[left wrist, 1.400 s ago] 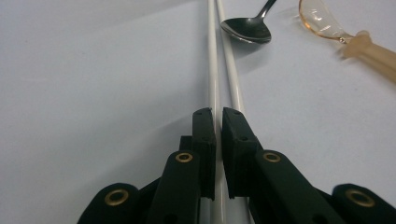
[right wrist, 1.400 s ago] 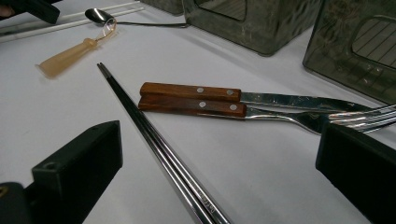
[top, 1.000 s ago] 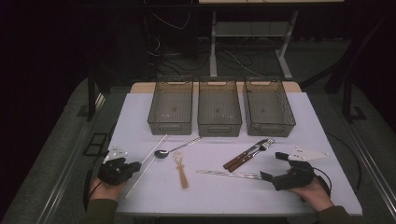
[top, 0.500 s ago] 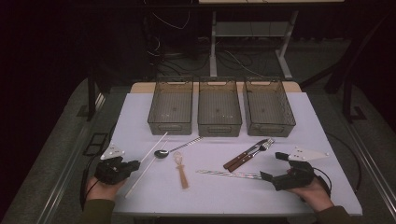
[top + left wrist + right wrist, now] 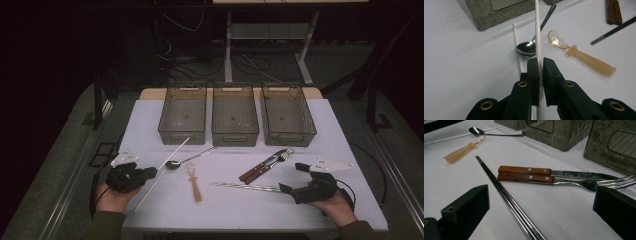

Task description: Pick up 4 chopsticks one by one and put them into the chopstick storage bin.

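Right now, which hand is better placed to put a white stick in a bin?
Left. The left gripper is shut on the long white plastic chopstick; the right gripper is open, empty, over the metal chopsticks.

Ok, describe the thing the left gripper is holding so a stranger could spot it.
On the white table, look in front of the leftmost grey bin. A white chopstick is clamped in the left gripper, beside its loose twin; it crosses above the metal spoon.

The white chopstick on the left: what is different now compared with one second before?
The left gripper, shut on one white chopstick, has risen slightly and lifted it; the second white chopstick lies on the table. The right gripper, open, the metal chopsticks, spoon, knife and fork kept their places.
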`<state>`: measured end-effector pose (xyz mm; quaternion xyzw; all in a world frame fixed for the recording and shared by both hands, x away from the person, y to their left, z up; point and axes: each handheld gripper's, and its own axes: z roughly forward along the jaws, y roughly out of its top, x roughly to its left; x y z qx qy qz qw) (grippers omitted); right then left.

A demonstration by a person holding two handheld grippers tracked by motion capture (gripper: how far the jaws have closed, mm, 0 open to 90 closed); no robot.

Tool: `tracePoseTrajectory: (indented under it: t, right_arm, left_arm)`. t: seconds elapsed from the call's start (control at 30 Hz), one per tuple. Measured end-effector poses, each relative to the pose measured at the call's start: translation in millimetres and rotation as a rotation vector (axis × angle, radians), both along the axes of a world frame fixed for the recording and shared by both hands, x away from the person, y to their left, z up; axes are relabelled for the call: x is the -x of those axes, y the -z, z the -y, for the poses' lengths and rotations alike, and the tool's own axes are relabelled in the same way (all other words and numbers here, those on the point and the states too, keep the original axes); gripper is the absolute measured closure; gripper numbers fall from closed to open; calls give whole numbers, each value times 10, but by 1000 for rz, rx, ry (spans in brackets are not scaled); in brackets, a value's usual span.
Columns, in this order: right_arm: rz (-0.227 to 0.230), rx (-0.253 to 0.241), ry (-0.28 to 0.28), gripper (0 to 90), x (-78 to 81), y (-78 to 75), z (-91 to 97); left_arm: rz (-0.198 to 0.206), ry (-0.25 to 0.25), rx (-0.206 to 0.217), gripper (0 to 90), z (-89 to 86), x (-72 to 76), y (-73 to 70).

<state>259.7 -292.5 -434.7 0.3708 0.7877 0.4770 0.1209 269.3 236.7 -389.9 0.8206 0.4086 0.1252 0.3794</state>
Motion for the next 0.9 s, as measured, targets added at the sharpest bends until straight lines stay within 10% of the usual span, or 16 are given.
tracePoseTrajectory:
  t: [0.9]
  right_arm:
    - [5, -5, -3, 9, 13, -6, 12]
  left_arm:
    - [25, 71, 62, 842, 406, -516, -244]
